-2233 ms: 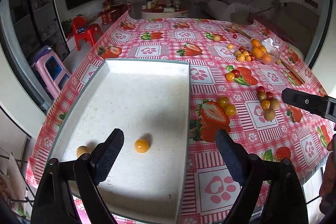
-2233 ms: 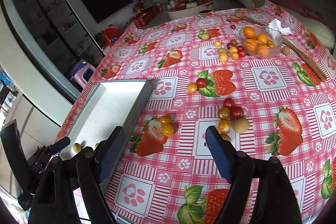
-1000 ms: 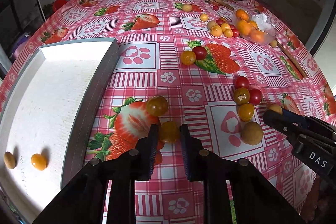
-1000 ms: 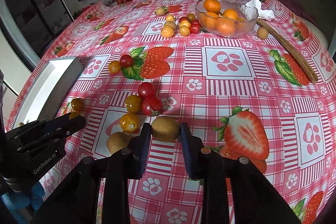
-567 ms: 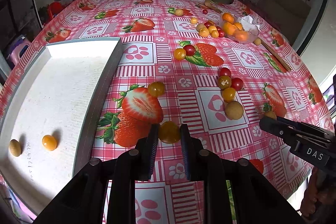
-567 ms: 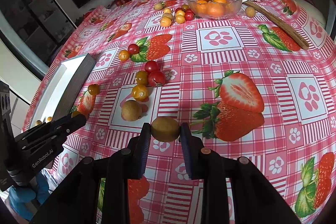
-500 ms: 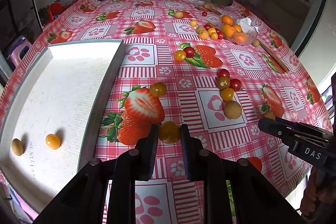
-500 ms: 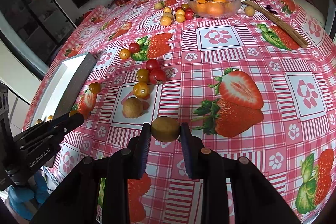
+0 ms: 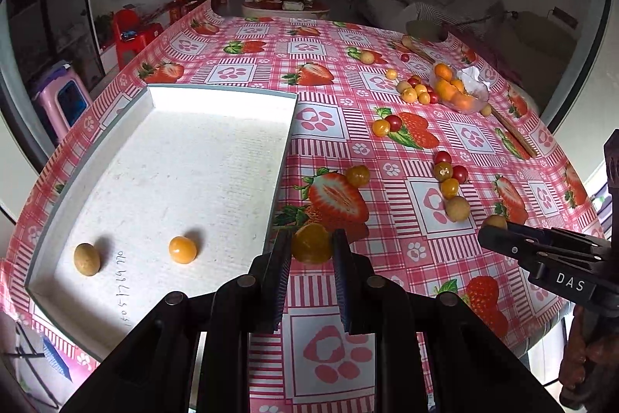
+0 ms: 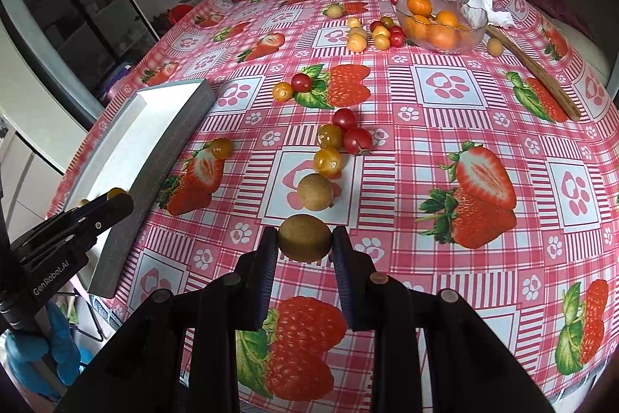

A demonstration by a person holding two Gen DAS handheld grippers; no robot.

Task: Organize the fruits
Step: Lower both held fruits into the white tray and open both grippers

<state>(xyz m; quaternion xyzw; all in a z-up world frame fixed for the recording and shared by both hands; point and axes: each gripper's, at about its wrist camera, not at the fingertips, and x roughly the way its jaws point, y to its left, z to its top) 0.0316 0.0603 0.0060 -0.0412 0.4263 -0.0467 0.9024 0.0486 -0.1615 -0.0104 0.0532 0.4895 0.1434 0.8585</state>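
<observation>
Your left claw [image 9: 312,243] is clamping an orange-yellow cherry tomato [image 9: 312,242] between its pads, hanging just past the right wall of the white tray [image 9: 284,157], over the strawberry-print cloth on the counter [image 9: 479,138]. Your right claw [image 10: 305,239] is squeezing a brownish round fruit [image 10: 305,237] the same way, sitting near the front edge of the counter, and you're seeing its tip off to the right in the left wrist view.

Inside the tray there's an orange fruit [image 9: 182,249] and a tan fruit [image 9: 86,259] lying near the close end, a bit apart from each other. On the cloth, a second brownish fruit [image 10: 315,191] is sitting just ahead of the right claw, with a cluster of red and yellow tomatoes [image 10: 340,138] right behind it. A lone yellow tomato [image 10: 222,148] is sitting close to the tray. Way at the back, the glass bowl [image 10: 474,37] is holding oranges, with more small fruit beside it.
</observation>
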